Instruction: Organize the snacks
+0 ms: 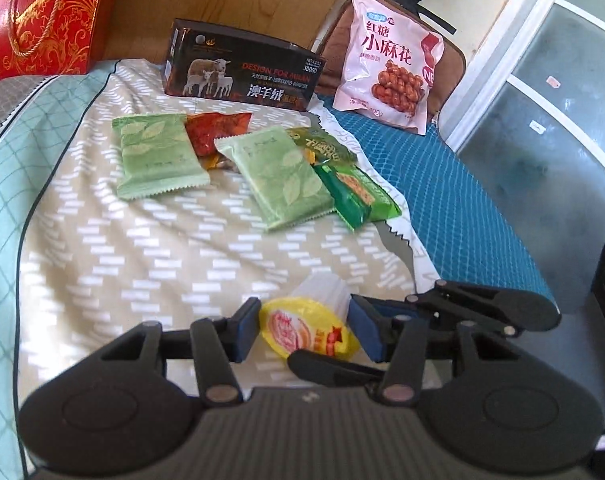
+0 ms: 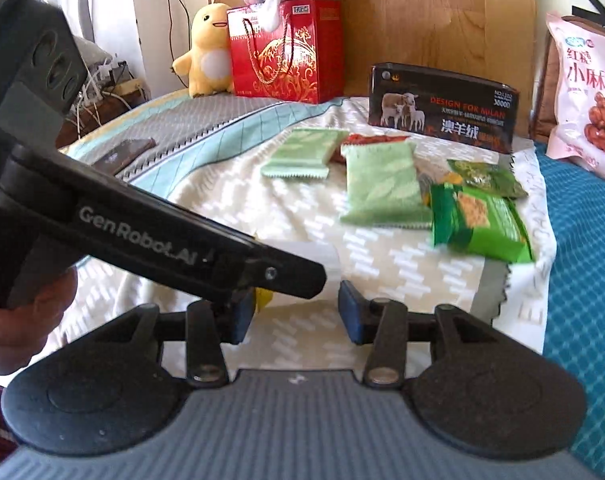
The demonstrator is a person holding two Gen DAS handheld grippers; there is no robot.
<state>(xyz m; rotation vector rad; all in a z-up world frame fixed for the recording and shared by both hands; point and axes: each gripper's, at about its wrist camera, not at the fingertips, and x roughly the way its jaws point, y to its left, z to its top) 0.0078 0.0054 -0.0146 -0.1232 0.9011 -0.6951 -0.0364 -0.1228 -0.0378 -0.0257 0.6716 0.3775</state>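
A small jelly cup [image 1: 302, 328] with a yellow lid and a ribbed white body lies sideways between the blue pads of my left gripper [image 1: 306, 330], which is shut on it near the lid. My right gripper's fingers [image 1: 482, 308] reach in from the right across the same cup. In the right wrist view the cup's white body [image 2: 318, 258] fills the gap of my right gripper [image 2: 296, 314], shut on it, while the left gripper's finger [image 2: 222, 248] crosses in front. Farther up the bed lie two pale green packets [image 1: 158, 156] [image 1: 278, 176], a red packet [image 1: 218, 130] and two green packets [image 1: 354, 192].
A dark box with sheep on it [image 1: 242, 68] stands behind the snacks, and a big pink bag [image 1: 390, 64] leans at the back right. A red gift bag [image 2: 286, 52] and a yellow plush duck [image 2: 206, 52] stand at the headboard. A blue mat [image 1: 462, 200] lines the bed's right edge.
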